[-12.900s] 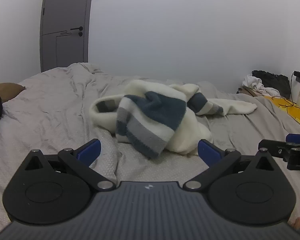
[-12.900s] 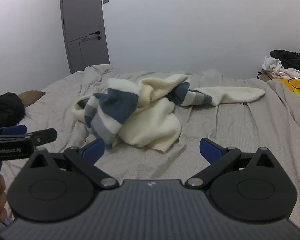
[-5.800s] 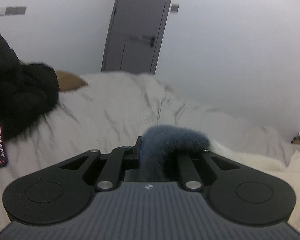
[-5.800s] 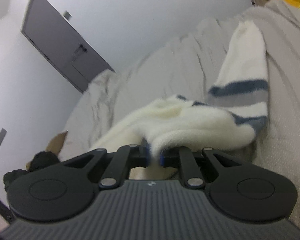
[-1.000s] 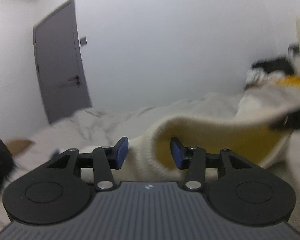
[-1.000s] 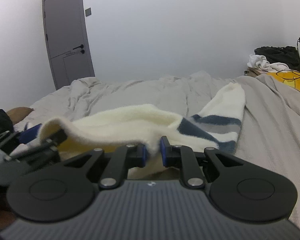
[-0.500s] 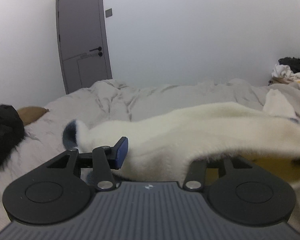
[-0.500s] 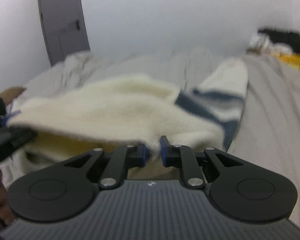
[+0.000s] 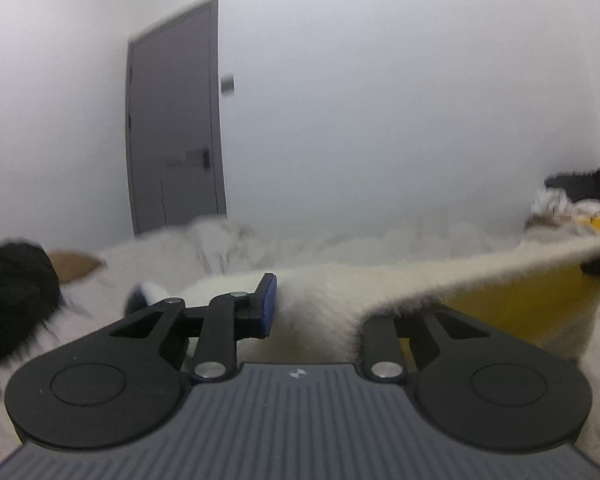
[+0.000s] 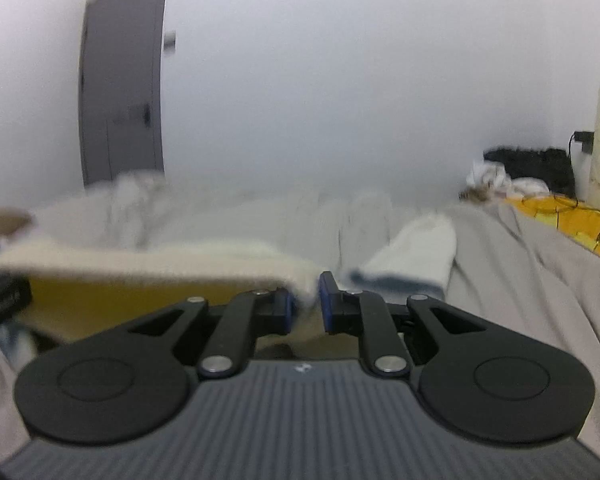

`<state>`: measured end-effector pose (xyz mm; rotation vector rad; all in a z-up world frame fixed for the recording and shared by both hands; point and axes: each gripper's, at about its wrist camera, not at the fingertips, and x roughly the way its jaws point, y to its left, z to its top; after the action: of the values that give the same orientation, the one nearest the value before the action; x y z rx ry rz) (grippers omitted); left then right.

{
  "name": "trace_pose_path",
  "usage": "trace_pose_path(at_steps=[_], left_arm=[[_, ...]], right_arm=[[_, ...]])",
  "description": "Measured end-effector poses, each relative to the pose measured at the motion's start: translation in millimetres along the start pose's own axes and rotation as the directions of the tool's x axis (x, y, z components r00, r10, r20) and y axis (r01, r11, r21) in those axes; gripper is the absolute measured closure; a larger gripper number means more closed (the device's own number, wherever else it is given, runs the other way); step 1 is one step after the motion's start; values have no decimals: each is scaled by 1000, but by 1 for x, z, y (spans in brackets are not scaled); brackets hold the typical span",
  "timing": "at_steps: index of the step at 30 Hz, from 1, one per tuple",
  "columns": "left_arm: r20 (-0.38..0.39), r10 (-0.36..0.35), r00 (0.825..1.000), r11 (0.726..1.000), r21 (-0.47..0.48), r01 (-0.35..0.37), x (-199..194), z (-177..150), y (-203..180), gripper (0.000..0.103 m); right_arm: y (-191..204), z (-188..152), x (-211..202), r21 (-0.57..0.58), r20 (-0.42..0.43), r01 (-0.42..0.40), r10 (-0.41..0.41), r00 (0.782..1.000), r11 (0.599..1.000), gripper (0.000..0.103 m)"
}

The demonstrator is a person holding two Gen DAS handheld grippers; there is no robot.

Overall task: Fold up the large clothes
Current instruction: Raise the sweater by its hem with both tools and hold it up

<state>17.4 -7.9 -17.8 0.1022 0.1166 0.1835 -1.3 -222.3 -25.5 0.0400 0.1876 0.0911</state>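
Left wrist view: the left gripper [image 9: 314, 306] has its jaws partly apart, with the cream edge of the sweater [image 9: 380, 284] lying between them; the right finger is buried under the fabric, so whether the jaws actually pinch the cloth cannot be told. From there the sweater runs as a taut, raised band to the right edge of the view, its underside showing yellow. Beyond it lies the bed [image 9: 172, 248] with rumpled pale sheets, a dark fuzzy garment [image 9: 16, 280] at the left edge and a brown pillow [image 9: 74, 266] just behind that. A grey door [image 9: 174, 128] stands in the white wall, and a pile of black and white clothes [image 9: 572, 196] sits far right.

In the right wrist view, the right gripper [image 10: 304, 304] has its jaws clenched on a fold of the sweater [image 10: 148, 262], which stretches leftward off the bed [image 10: 520, 264] toward the other gripper's black body at the left edge. One sleeve [image 10: 416, 254], cream with a blue band, rests on the sheet just right of the jaws. Everything is blurred.
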Motion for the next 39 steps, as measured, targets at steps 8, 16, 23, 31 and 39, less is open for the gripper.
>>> trace_pose_path(at_steps=[8, 16, 23, 31, 39], left_arm=[[189, -22, 982, 1000, 21, 18, -82, 58, 0, 81], [345, -15, 938, 1000, -2, 17, -128, 162, 13, 85], [452, -28, 892, 1000, 19, 21, -162, 267, 19, 86], [501, -93, 861, 996, 62, 71, -177, 371, 18, 86], [386, -130, 913, 991, 71, 112, -94, 400, 0, 86]], right_arm=[[-15, 54, -62, -19, 201, -15, 18, 979, 1000, 87], [-16, 169, -110, -29, 338, -69, 75, 938, 997, 87], [-16, 272, -164, -20, 480, -113, 108, 871, 993, 88], [-28, 368, -191, -7, 557, -125, 108, 824, 992, 90], [-37, 409, -114, 0, 430, -132, 119, 895, 991, 90]])
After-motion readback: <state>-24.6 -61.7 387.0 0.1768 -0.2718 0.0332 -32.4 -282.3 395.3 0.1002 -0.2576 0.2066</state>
